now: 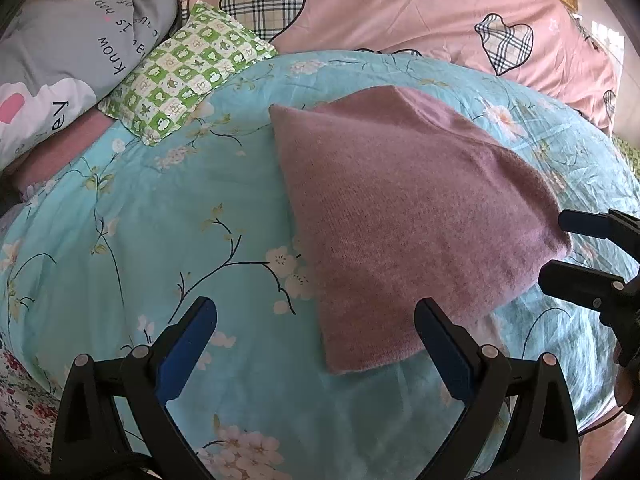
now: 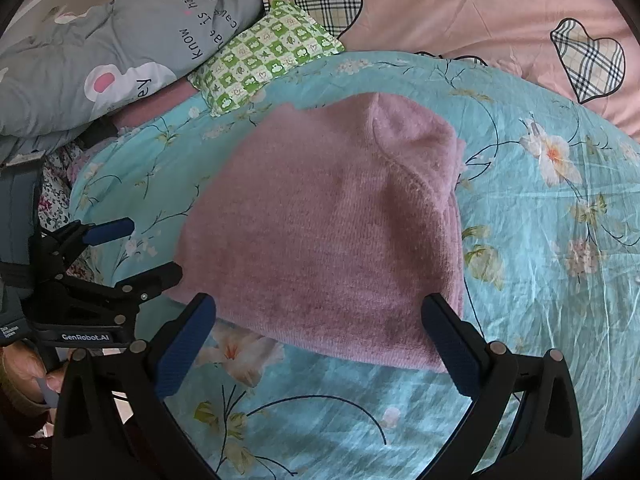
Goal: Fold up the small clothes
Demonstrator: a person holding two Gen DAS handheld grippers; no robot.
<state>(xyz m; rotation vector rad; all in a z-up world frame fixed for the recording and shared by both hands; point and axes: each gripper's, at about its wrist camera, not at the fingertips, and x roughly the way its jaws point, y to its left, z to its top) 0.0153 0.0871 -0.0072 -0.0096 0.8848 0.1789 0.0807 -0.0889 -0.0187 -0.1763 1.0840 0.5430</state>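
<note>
A folded mauve knit garment [image 1: 400,216] lies flat on the turquoise floral bedspread [image 1: 140,240]; it also shows in the right wrist view [image 2: 332,232]. My left gripper [image 1: 316,316] is open and empty, just in front of the garment's near left corner; it appears from the side in the right wrist view [image 2: 156,248], next to the garment's left edge. My right gripper [image 2: 320,312] is open and empty, its fingers straddling the garment's near edge from above; it shows at the right edge of the left wrist view [image 1: 554,248], by the garment's right corner.
A green checked small pillow [image 1: 180,72] and a grey printed pillow [image 1: 64,56] lie at the back left. A pink duvet with plaid hearts [image 1: 400,8] is piled at the back. The bed edge drops off at the near right [image 1: 600,432].
</note>
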